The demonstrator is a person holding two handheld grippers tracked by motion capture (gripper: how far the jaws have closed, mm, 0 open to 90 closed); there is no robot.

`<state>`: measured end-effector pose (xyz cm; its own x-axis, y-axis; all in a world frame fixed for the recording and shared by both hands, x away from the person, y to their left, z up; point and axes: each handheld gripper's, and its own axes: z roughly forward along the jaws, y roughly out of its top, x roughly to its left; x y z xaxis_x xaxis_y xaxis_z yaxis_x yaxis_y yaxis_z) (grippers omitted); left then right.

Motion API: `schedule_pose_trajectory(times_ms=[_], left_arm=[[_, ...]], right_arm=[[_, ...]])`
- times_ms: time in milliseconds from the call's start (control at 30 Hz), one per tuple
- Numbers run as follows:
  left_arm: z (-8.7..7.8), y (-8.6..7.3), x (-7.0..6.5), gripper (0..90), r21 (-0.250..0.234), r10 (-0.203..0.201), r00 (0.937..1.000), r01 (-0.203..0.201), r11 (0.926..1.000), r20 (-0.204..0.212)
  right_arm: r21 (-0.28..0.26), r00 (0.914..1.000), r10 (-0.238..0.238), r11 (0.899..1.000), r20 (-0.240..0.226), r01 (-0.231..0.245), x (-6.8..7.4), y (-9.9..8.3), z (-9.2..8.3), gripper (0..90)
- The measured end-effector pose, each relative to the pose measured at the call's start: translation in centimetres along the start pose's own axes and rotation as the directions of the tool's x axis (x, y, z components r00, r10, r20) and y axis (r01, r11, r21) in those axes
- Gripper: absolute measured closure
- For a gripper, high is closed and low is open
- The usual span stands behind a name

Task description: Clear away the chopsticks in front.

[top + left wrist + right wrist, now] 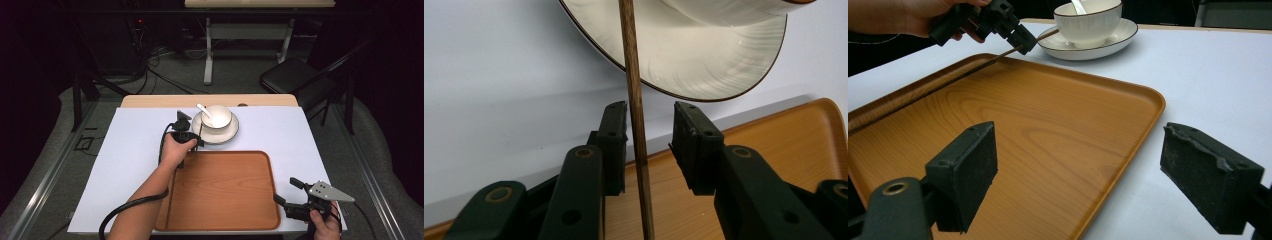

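A thin brown chopstick (634, 90) slants from the rim of a white plate (704, 65) down onto the wooden tray (225, 190). My left gripper (198, 141) sits at the tray's far left corner, just left of the plate. It is open, and the chopstick (199, 134) runs between its jaws, close to the left one, with a gap on the right. A white bowl (216, 116) holding a white spoon (204, 111) stands on the plate (230, 134). My right gripper (286, 190) hovers open and holds nothing at the tray's near right corner.
A white mat (130, 165) covers the table, whose wooden far edge (210, 100) shows behind the bowl. Beyond the table are a black chair (292, 77), the legs of another table (207, 55) and cables on the floor.
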<state>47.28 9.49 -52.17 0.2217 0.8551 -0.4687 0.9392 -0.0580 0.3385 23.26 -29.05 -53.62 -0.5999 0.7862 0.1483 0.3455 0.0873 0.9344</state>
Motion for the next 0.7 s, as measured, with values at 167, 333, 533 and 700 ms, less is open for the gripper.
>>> schedule_pose_trajectory(times_ms=[167,333,533,700], left_arm=[[0.22,0.16,-0.14,72.6,0.031,-0.051,0.9986,0.05,0.9983,0.012],[0.31,0.23,0.03,77.1,0.054,-0.072,0.9968,0.07,0.9961,0.035],[0.42,0.29,0.34,80.4,0.066,-0.103,0.9932,0.1,0.9928,0.054],[0.39,0.32,0.7,83.8,0.074,-0.143,0.9868,0.138,0.9877,0.075]], right_arm=[[-0.002,1.0,0.001,1.0,0.001,-0.001,0.02,-0.01,-0.05,14.6],[0.0,1.0,0.001,1.0,0.0,-0.001,0.01,-0.01,-0.01,14.6],[0.0,1.0,-0.001,1.0,-0.001,0.001,0.03,0.0,-0.01,14.6],[0.0,1.0,0.001,1.0,0.0,-0.001,0.01,-0.01,-0.03,14.6]])
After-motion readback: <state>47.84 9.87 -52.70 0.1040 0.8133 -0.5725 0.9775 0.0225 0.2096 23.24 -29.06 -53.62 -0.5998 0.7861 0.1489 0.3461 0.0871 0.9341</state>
